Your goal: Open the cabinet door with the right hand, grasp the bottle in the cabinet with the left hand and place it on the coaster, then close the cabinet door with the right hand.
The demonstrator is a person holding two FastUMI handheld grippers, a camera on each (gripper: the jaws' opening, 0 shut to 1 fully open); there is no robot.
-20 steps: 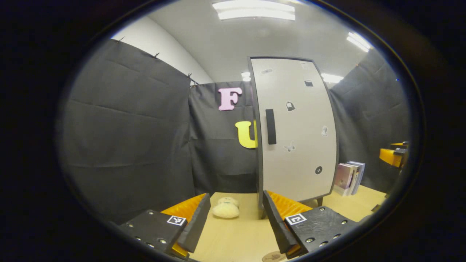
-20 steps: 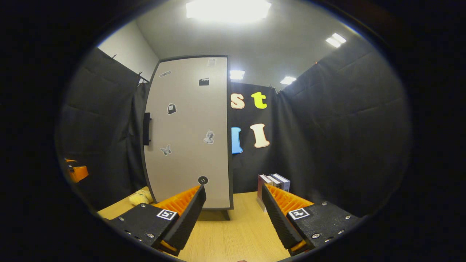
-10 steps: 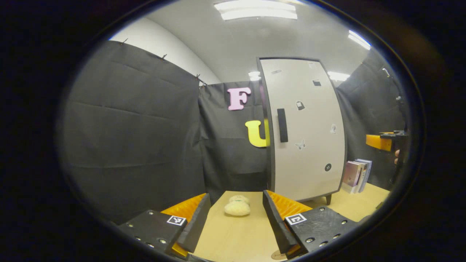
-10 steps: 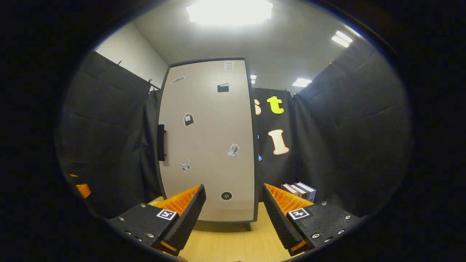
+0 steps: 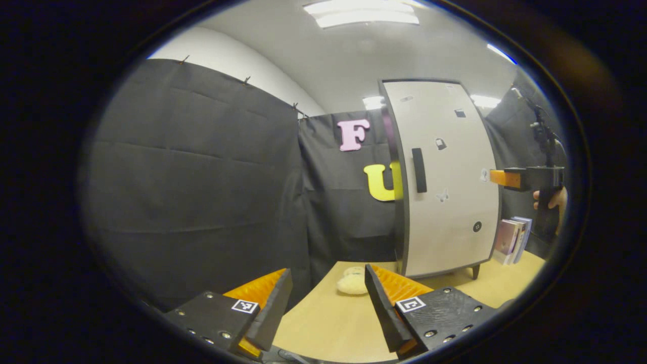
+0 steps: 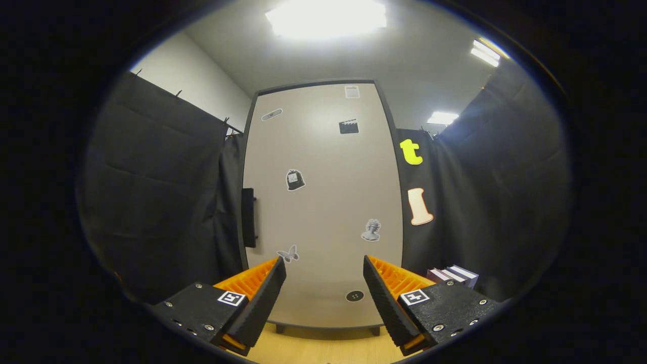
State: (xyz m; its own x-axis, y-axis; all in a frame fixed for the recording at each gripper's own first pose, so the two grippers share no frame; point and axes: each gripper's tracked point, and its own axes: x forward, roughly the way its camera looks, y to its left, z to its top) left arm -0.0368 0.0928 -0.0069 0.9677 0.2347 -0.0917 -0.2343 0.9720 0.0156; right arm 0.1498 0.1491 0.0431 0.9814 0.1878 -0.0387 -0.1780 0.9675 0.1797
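Cabinet door [image 6: 323, 202] shut, handle [image 6: 248, 217] at 9 o'clock; right gripper [image 6: 323, 298] and left gripper [image 5: 328, 303] spread, empty; every step remains.

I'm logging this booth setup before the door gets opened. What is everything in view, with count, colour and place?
cabinet: one, pale grey door shut, dark frame, standing on the table at the back.
door handle: one, black, upright, near the door's edge.
stickers: several, dark or grey, scattered over the door.
books: a few, pale spines, upright beside the cabinet.
plush toy: one, cream, on the table on the cabinet's other side.
table: one, light wood.
right gripper: jaws open, facing the door.
left gripper: jaws open, over the table.
hand: one, holding the right gripper.
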